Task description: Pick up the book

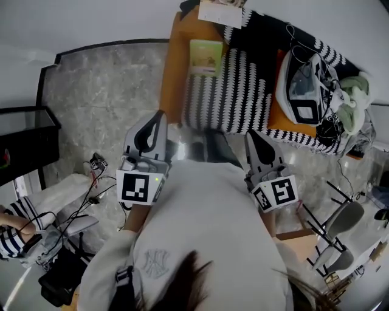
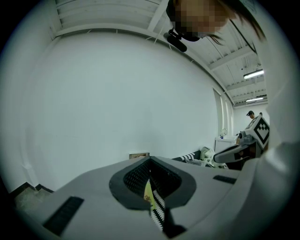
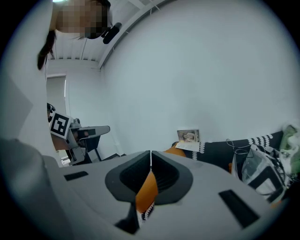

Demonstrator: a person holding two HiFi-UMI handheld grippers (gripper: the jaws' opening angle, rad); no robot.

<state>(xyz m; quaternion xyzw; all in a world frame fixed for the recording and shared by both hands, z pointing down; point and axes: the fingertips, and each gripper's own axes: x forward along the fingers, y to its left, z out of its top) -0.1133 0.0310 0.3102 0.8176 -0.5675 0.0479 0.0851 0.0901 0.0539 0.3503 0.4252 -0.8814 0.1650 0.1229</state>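
I am looking down at a green book (image 1: 205, 58) that is lying flat on an orange surface (image 1: 176, 67), towards its far end. It is lying right at the left edge of a black-and-white zigzag blanket (image 1: 243, 91), and I cannot tell whether the two are touching. Both tools are hanging short of the surface, well apart from the book. The left hand-held gripper (image 1: 161, 115) is pointing at the near left corner of the orange surface. In the left gripper view its jaws are meeting tip to tip with nothing gripped, and a sliver of book and blanket is showing through the slit below the tips. The right hand-held gripper (image 1: 250, 135) is aiming at the blanket's near edge, its jaws likewise pressed together and empty. Further right on the blanket, a white and grey iron-like appliance (image 1: 304, 85) is sitting among cables (image 1: 331, 130). A small picture card (image 1: 220, 12) is resting at the far end.
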